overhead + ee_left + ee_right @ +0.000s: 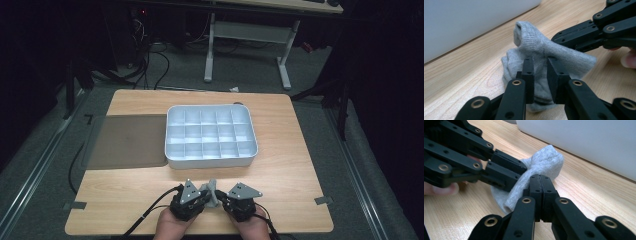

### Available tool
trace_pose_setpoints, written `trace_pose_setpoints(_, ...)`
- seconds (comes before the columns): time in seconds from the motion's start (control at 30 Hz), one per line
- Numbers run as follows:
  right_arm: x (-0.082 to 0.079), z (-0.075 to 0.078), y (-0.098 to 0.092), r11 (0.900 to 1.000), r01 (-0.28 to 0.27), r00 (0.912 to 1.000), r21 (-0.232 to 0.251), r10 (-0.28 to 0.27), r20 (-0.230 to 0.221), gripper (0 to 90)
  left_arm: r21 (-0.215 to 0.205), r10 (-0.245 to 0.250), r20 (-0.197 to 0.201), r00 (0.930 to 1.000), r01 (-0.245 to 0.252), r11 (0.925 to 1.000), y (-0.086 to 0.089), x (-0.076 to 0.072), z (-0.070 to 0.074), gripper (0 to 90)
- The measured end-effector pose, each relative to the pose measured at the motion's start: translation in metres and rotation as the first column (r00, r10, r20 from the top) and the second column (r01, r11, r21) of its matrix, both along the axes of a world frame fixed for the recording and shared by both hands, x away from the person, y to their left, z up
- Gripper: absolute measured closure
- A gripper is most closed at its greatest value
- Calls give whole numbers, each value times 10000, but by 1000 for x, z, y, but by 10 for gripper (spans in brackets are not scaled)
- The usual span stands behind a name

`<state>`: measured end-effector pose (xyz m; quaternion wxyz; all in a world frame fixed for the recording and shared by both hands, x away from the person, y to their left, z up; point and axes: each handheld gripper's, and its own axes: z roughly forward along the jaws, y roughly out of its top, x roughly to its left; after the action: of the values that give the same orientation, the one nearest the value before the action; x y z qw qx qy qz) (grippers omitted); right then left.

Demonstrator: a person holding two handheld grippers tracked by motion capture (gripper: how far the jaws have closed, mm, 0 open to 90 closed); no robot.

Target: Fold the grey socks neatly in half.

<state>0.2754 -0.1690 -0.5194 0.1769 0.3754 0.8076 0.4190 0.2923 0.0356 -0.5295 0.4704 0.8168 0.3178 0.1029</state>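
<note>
A grey sock (212,191) lies bunched on the wooden table (135,195) near its front edge, between my two grippers. In the left gripper view the sock (531,42) stands up in a fold, and my left gripper (540,62) has its jaws a little apart with sock fabric in the gap, the pads not pinching it. My right gripper (540,177) is shut on a fold of the sock (544,161); it reaches in from the upper right (554,41) in the left gripper view. A hand holds each gripper at the table's front edge.
A white tray (210,162) with several small compartments sits in the middle of the table, just beyond the sock; its wall (461,22) stands close behind the grippers. A dark mat (127,142) lies to the tray's left. A desk frame stands on the floor beyond the table.
</note>
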Motion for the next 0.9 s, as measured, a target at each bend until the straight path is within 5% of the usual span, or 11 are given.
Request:
trace_pose_setpoints(0.27, 3, -3, -1, 10000, -9, 9999, 19, 9, -130, 900, -791, 616, 141, 9980, -603, 9950, 27, -3, 13, 789)
trace_pose_setpoints(0.47, 2, -4, -1, 10000, -76, 9999, -7, 76, -140, 900, -312, 985, -288, 9947, -994, 9946, 42, -4, 8, 838)
trace_pose_setpoints(0.57, 1, -3, 0, 9999, -123, 9998, 10, 123, -122, 900, 304, 893, -713, 9935, -873, 9957, 40, -6, 1, 859)
trace_pose_setpoints(0.77, 0, -3, 2, 9997, -217, 9996, 68, 218, -164, 900, 760, 663, -380, 9971, -633, 9951, 30, -10, -1, 894)
trace_pose_setpoints(0.9, 0, -3, 2, 9998, -188, 9997, 107, 190, -165, 900, 1088, 579, -51, 9983, -570, 9924, 24, -10, 0, 794)
